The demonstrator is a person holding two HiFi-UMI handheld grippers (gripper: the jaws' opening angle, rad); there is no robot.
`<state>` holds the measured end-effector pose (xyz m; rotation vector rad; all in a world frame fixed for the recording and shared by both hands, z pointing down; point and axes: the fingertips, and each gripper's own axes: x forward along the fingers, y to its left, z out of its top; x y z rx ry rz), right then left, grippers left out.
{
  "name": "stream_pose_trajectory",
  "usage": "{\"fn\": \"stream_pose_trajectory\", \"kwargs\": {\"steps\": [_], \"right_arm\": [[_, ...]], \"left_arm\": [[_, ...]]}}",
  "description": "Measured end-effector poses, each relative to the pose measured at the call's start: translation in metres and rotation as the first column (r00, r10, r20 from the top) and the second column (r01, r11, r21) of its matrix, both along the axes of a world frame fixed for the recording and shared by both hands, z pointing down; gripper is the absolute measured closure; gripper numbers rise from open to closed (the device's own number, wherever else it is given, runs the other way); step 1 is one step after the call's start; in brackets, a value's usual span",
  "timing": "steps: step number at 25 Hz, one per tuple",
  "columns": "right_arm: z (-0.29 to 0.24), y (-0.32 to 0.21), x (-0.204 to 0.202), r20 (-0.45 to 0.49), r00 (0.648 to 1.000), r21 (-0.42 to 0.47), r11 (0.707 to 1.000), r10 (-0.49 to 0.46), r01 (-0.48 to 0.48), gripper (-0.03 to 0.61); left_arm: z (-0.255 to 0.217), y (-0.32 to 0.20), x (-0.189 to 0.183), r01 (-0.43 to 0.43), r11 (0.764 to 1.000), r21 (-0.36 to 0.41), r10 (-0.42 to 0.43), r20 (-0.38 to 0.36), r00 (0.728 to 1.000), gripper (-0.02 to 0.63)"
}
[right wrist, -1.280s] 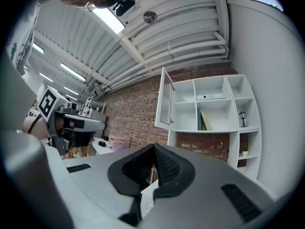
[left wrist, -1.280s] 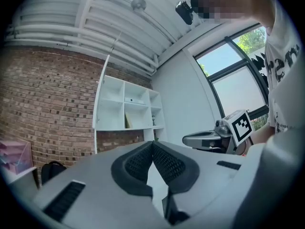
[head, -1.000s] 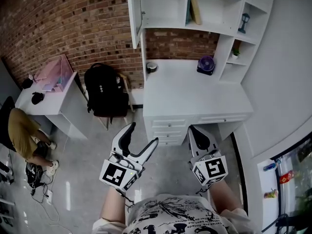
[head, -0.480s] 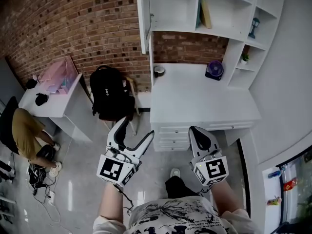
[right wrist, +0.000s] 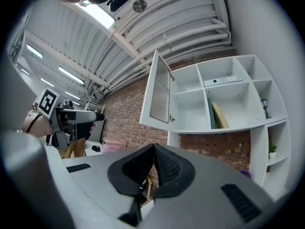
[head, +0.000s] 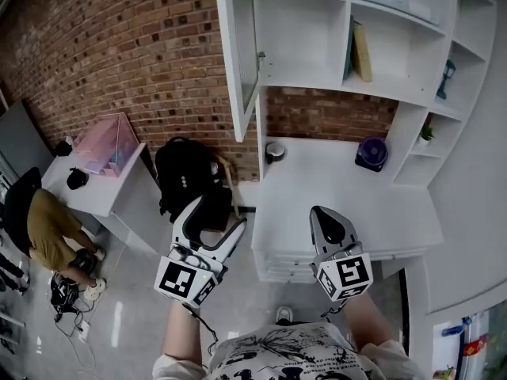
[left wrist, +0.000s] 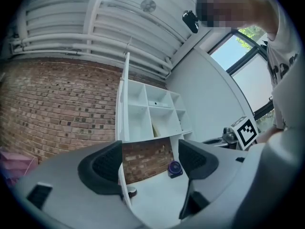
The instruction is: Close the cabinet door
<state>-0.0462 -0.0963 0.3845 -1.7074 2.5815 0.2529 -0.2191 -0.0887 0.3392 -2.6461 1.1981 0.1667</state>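
Note:
The white cabinet door (head: 238, 54) stands swung out to the left of the upper shelf unit (head: 305, 34), above the desk. The left gripper view shows the door (left wrist: 125, 99) edge-on; the right gripper view shows its panelled inner face (right wrist: 159, 92). My left gripper (head: 215, 220) is open with nothing between its jaws and hangs below the door, off the desk's left front corner. My right gripper (head: 329, 222) is shut and empty, over the desk's front edge. Both are well short of the door. Between the left gripper's (left wrist: 150, 161) jaws I see the desk and the brick back wall.
The white desk (head: 348, 204) carries a purple fan (head: 371, 153) and a small cup (head: 275, 150). Books (head: 362, 52) lean in the shelves. A black backpack (head: 190, 180) rests on a chair left of the desk. Farther left a person (head: 43, 228) crouches by a table holding a pink box (head: 107, 142).
Both grippers and the head camera have moved forward toward the desk. The cabinet and its open door now sit larger and closer. The door itself has not swung.

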Motion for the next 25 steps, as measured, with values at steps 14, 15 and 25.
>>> {"fn": "stream_pose_trajectory", "kwargs": {"steps": [14,15,25], "right_arm": [[-0.045,-0.179,-0.013,-0.064,0.997,0.045,0.998,-0.032,0.035,0.563],[-0.047,-0.185,-0.016,-0.062,0.998,0.045,0.999,-0.022,0.025,0.563],[-0.08,-0.214,-0.048,-0.074,0.993,0.095,0.992,0.091,-0.083,0.563]], "left_arm": [[-0.071,-0.158,-0.031,0.018,0.992,0.121,-0.008,-0.079,0.997,0.261],[-0.079,-0.168,-0.037,0.012,0.991,0.132,-0.001,-0.078,0.997,0.261],[-0.181,-0.219,-0.044,-0.236,0.937,0.258,0.258,-0.055,0.965,0.261]]}}
